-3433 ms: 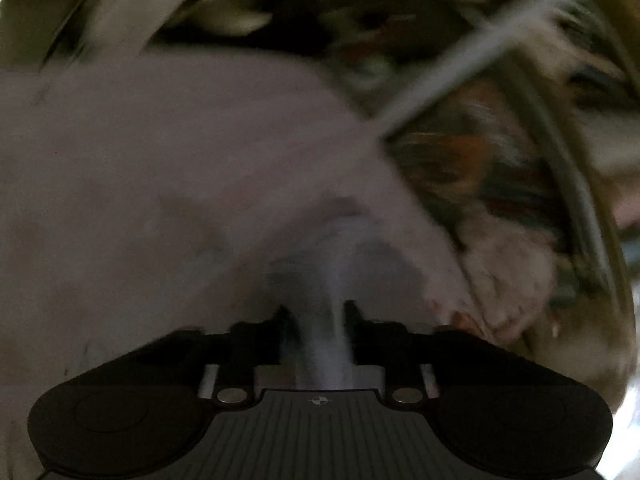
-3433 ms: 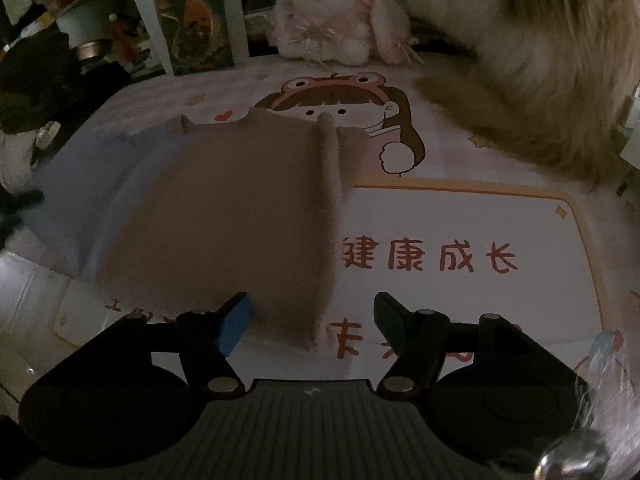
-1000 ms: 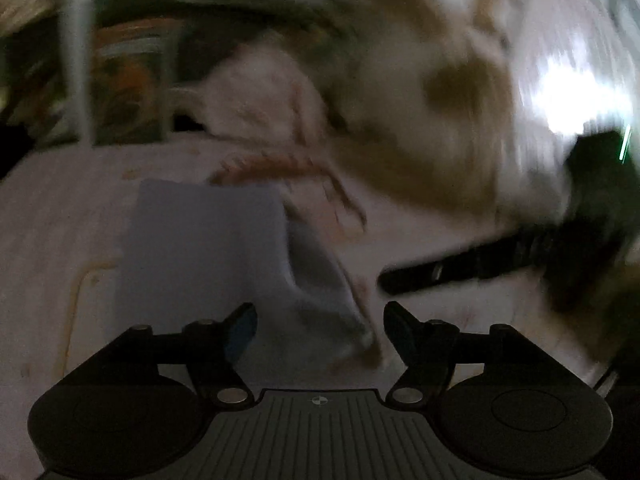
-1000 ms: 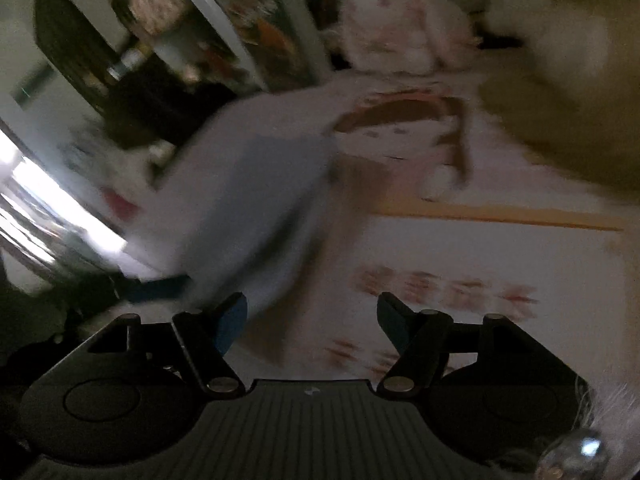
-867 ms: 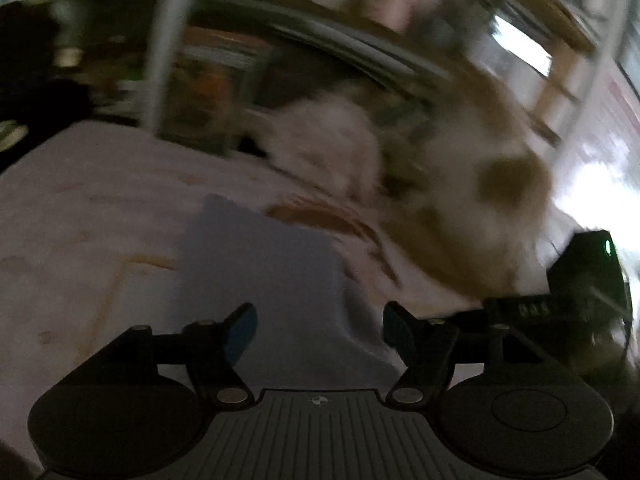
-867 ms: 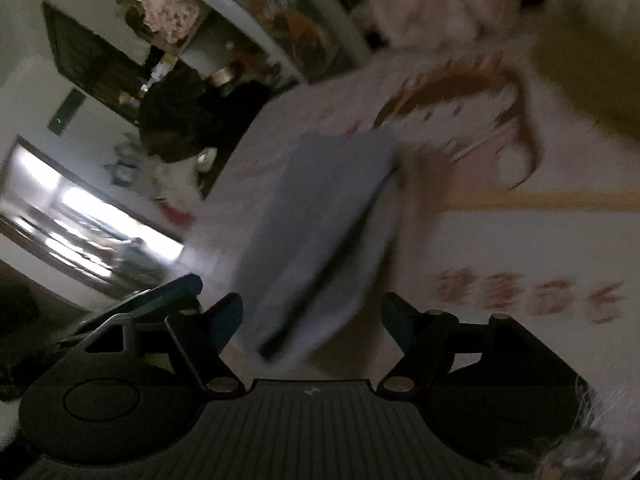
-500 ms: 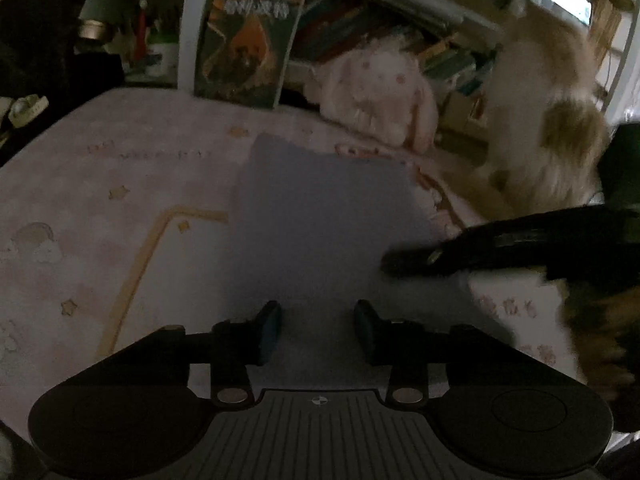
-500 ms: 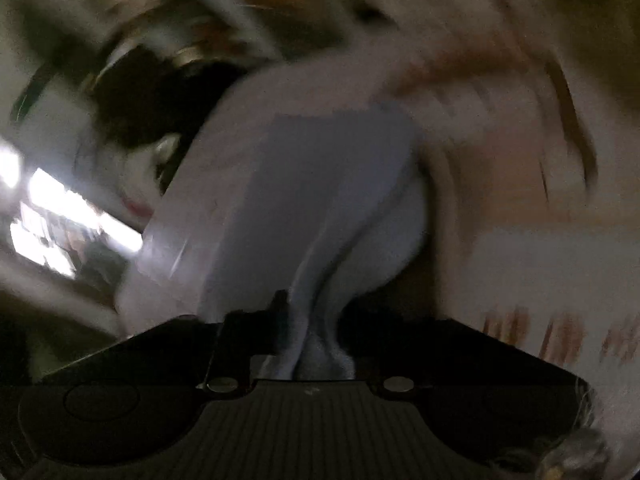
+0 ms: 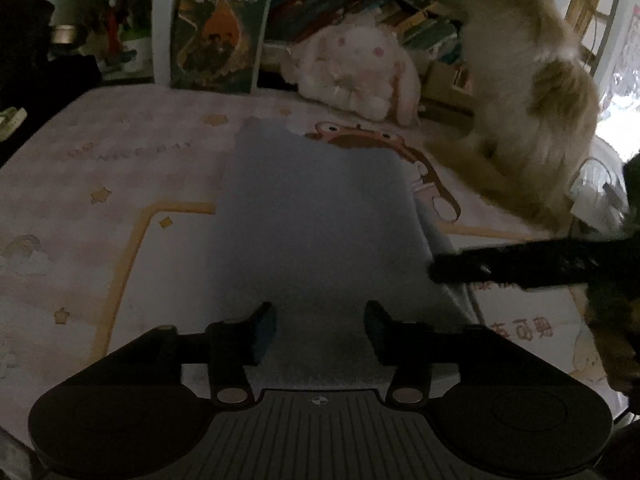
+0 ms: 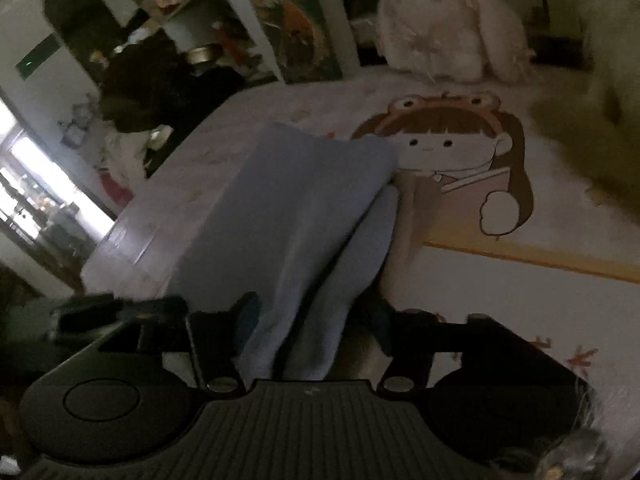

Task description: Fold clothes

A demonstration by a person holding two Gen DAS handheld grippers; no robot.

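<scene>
Two grippers: both face one pale blue folded fleece garment (image 9: 320,224) lying on a pink cartoon-printed play mat (image 9: 100,184).
Garment place: middle of the mat, its far edge just short of the printed brown-haired cartoon girl (image 10: 452,148); a beige fabric layer (image 10: 416,208) shows along its right side.
Left gripper (image 9: 320,330): fingers stand moderately apart over the garment's near edge, cloth showing between them; whether they touch it, I cannot tell.
Right gripper (image 10: 312,326): two rounded folds of the garment's right edge run between its fingers; the fingers stand a little apart on either side of the folds, and the blur hides whether they press the cloth.
Right gripper seen from the left: a dark finger (image 9: 500,266) reaches in from the right to the garment's right edge.
Far side: white plush bunny with pink cheeks (image 9: 352,68), upright illustrated book with an orange cover (image 9: 220,28), shelf of books (image 9: 352,4).
Far right: long-haired cream and tan animal (image 9: 532,104) on the mat, blurred.
</scene>
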